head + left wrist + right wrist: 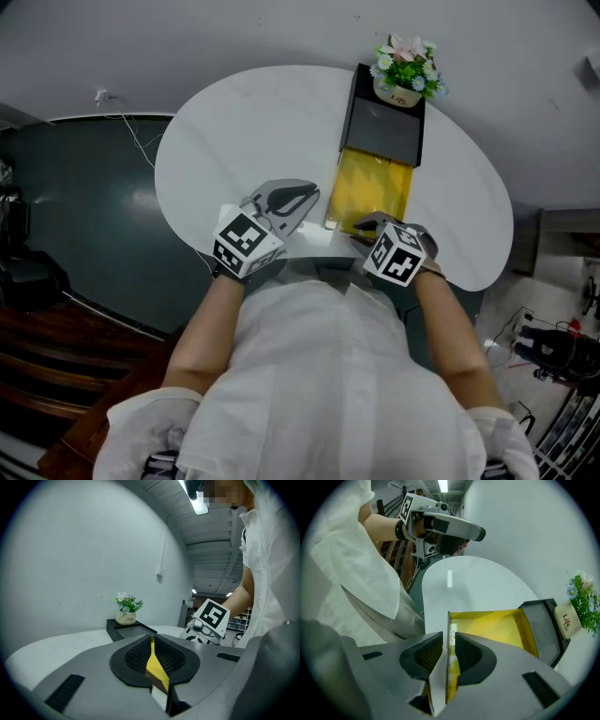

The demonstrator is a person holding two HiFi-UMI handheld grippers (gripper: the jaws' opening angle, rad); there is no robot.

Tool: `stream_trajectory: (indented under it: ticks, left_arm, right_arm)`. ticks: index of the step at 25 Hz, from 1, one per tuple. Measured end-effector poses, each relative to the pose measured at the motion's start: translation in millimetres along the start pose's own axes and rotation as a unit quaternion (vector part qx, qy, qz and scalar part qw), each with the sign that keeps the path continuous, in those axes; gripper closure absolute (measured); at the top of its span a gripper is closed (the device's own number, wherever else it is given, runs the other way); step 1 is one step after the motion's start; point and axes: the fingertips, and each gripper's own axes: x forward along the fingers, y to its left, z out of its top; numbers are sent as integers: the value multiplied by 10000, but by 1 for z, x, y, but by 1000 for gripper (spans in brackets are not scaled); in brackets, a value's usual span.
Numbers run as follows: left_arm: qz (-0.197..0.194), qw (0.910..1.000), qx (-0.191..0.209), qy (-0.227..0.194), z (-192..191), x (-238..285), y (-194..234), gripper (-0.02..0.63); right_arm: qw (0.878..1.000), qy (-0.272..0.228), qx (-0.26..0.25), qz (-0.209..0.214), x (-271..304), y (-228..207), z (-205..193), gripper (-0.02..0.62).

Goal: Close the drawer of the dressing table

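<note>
One white dressing table beneath the drawer, broad enough to carry everything. Just behind the drawer, black case, mouth open toward the person and taking only the drawer's rear end. Yellow and empty, pulled well out of that case, so not yet closed. At the drawer's front, right gripper, jaws narrow and pinching the thin front wall, likely for a straight push inward. At the drawer's front left corner, left gripper, pads nearly together on a yellow edge, probably to stop skewing. Beyond the drawer, atop the case, small flower pot; reason for a gentle push.
</note>
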Motion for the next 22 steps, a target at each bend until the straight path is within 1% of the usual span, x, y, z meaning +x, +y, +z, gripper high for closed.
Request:
stream_trajectory:
  ticks: [5, 11, 14, 17, 22]
  left_arm:
    - [79, 10000, -25, -43, -1, -5, 3, 586]
    - [262, 9995, -123, -116, -1, -13, 10, 586]
    - [286, 9994, -119, -135, 0, -15, 11, 586]
    - [279, 9995, -109, -143, 1, -12, 12, 586]
    - [265, 9995, -87, -164, 4, -11, 14, 586]
  right_arm:
    - [9993, 305, -140, 190, 14, 6, -2, 531]
    - [9978, 630, -119, 190, 28, 3, -6, 531]
    - [9965, 788, -143, 235, 32, 4, -7, 531]
    - [9954, 900, -169, 298, 37, 2, -10, 534]
    - [9945, 953, -267, 332, 41, 2, -8, 562]
